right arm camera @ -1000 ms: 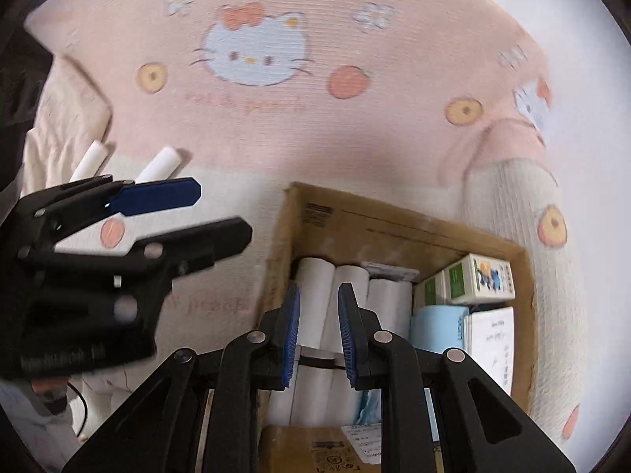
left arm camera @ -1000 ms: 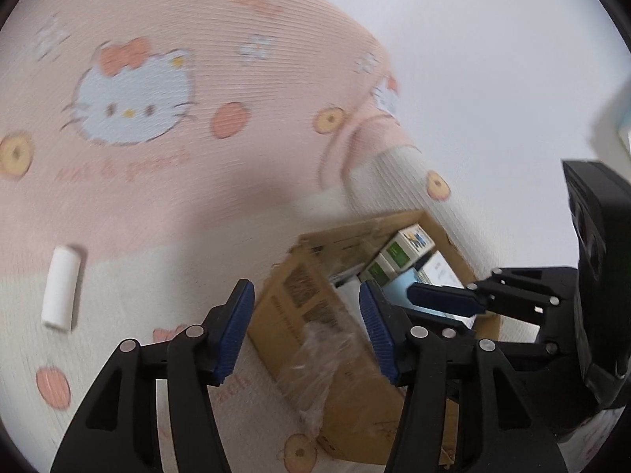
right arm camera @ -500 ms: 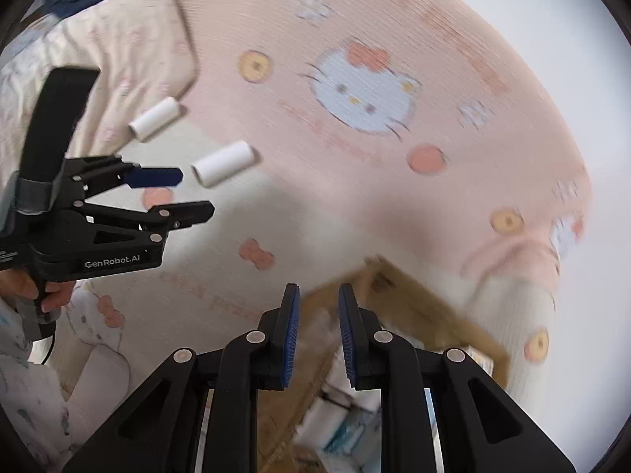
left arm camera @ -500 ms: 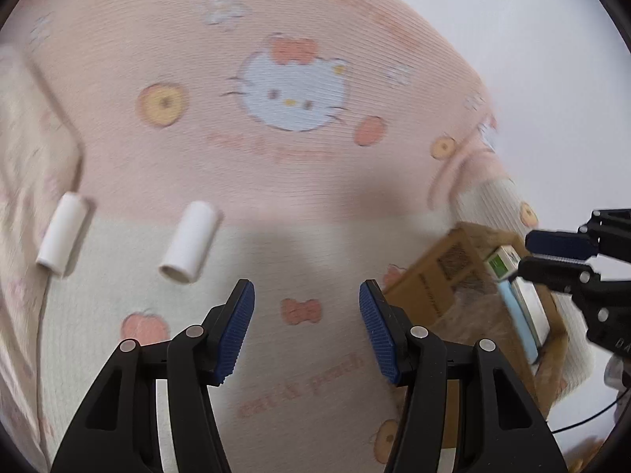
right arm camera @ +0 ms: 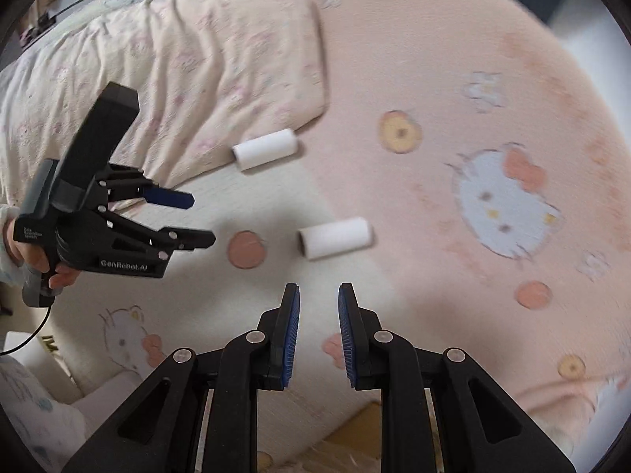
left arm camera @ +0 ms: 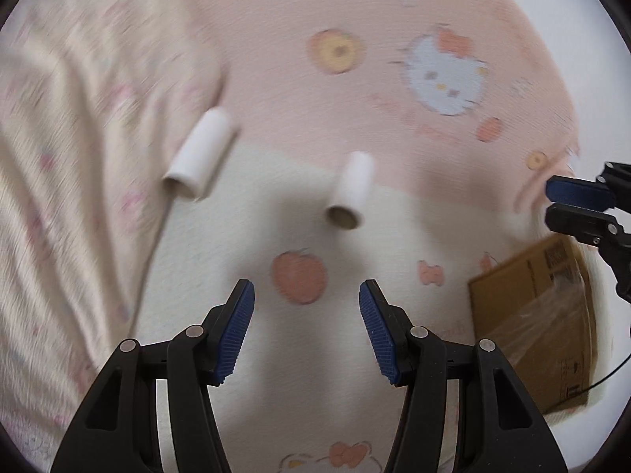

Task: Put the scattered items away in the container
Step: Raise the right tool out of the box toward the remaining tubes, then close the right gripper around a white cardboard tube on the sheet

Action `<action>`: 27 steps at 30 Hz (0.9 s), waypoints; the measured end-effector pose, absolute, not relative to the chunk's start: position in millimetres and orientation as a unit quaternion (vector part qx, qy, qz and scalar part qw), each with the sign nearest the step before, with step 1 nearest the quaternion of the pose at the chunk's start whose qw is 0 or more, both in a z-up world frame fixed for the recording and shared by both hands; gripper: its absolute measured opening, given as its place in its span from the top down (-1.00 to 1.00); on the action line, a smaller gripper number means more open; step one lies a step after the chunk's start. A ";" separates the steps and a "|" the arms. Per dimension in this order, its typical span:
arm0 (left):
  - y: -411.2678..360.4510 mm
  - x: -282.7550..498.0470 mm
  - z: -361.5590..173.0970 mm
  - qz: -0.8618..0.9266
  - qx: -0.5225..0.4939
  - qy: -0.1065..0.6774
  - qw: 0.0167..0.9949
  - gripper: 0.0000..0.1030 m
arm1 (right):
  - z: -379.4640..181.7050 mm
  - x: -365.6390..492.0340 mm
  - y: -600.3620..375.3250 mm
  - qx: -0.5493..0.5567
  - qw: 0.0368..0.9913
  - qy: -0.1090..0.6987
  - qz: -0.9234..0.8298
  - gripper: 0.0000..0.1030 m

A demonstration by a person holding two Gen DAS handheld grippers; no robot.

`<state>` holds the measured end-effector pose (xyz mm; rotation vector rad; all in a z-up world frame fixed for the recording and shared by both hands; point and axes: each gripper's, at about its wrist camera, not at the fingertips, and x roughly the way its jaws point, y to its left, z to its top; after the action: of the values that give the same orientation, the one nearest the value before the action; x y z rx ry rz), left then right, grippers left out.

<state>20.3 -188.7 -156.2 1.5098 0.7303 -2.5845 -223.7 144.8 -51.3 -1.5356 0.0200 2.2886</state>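
Two white paper rolls lie on the pink and cream Hello Kitty blanket. The near roll lies ahead of both grippers. The far roll lies by the edge of a floral quilt. My left gripper is open and empty, short of the near roll; it also shows in the right wrist view. My right gripper is narrowly open and empty; it shows at the right edge of the left wrist view. The cardboard box stands at the right.
A folded floral quilt lies along the left and back. A cable hangs from the left gripper's handle. The box's top edge shows under the right gripper. A white wall is at the far right.
Both grippers have swung left, away from the box and toward the two rolls. The box has slid to the edge of both views. Both stay empty.
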 end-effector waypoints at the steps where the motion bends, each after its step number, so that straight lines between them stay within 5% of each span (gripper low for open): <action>1: -194.6 22.0 -159.1 -0.835 0.493 0.240 0.039 -0.16 | -51.3 -230.1 147.1 -0.546 0.187 0.005 0.817 0.68; 10: -243.2 26.7 -157.5 -0.843 0.468 0.247 0.101 -0.16 | -60.4 -296.4 198.3 -0.512 0.152 0.139 0.834 0.67; 23: -295.3 -52.7 -198.9 -0.817 0.475 0.309 0.105 -0.16 | -170.4 -353.7 265.5 -0.532 0.177 0.306 0.770 0.55; 24: -296.5 -55.5 -201.9 -0.816 0.477 0.309 0.107 -0.16 | -176.8 -352.9 270.2 -0.526 0.184 0.324 0.764 0.52; 27: -299.1 -64.8 -208.0 -0.814 0.485 0.302 0.111 -0.16 | -199.5 -350.0 281.9 -0.521 0.191 0.390 0.735 0.02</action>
<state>-64.8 -299.1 -208.0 1.4234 0.8863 -2.3896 -350.0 281.9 -199.5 -1.4629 1.0946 2.0650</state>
